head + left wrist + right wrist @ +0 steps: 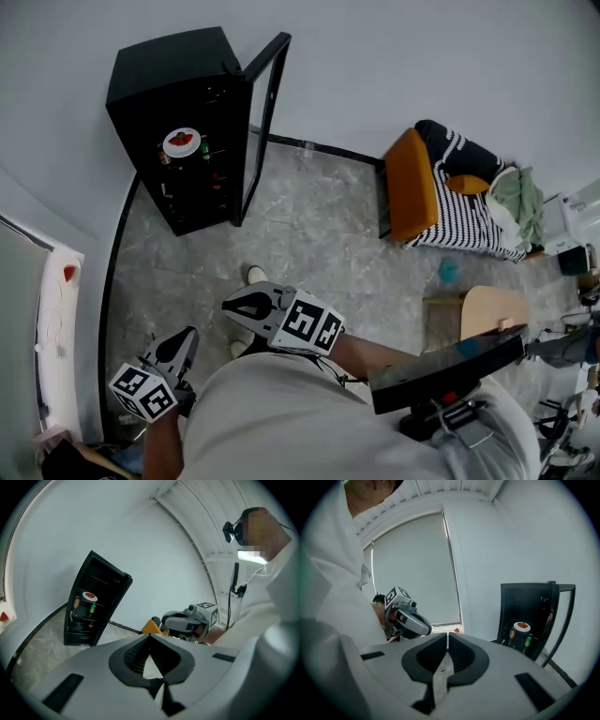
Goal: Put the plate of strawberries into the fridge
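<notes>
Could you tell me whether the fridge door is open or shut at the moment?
Open. The fridge door stands swung away from the fridge, exposing shelves with the plate of strawberries inside.

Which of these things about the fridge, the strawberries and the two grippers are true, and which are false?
1. The plate of strawberries sits on a shelf inside the black fridge. True.
2. The fridge door is closed. False: it stands wide open.
3. The right gripper is carrying the plate. False: its jaws are together with nothing between them, and it is far from the fridge.
4. The left gripper is shut and empty. True.
5. An orange seat stands by the wall. True.
</notes>
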`<state>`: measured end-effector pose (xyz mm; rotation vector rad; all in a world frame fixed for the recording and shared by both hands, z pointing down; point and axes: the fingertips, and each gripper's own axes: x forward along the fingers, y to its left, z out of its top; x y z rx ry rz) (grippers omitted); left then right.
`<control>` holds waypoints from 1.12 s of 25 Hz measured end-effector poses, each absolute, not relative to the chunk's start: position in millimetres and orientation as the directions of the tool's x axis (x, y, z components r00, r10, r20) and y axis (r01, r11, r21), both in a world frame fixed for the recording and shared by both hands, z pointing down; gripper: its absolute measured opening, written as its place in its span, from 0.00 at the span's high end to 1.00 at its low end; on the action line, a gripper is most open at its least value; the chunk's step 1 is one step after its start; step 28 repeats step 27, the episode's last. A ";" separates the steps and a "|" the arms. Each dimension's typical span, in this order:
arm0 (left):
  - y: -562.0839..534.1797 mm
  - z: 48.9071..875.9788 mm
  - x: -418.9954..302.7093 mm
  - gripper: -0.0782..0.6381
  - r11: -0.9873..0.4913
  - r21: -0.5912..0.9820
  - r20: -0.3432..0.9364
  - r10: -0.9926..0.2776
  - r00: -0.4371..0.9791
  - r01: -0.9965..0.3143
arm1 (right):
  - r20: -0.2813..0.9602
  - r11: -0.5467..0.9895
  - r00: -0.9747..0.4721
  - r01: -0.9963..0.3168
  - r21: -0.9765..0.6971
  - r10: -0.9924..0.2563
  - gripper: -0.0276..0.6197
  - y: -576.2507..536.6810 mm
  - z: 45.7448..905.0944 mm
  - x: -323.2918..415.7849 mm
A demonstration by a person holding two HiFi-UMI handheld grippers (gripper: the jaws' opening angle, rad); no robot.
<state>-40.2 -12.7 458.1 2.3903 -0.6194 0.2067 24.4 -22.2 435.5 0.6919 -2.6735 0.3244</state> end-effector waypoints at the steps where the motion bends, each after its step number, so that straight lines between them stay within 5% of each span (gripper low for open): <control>1: -11.5 459.1 -40.6 0.87 -0.677 0.551 0.304 -0.382 0.873 -0.488 | 0.395 0.853 -0.815 -0.507 -0.127 -0.425 0.92 -21.3 435.3 25.2; 28: -9.3 466.4 -44.5 0.87 -0.672 0.548 0.316 -0.383 0.868 -0.497 | 0.404 0.860 -0.813 -0.498 -0.113 -0.418 0.92 -21.6 433.8 21.9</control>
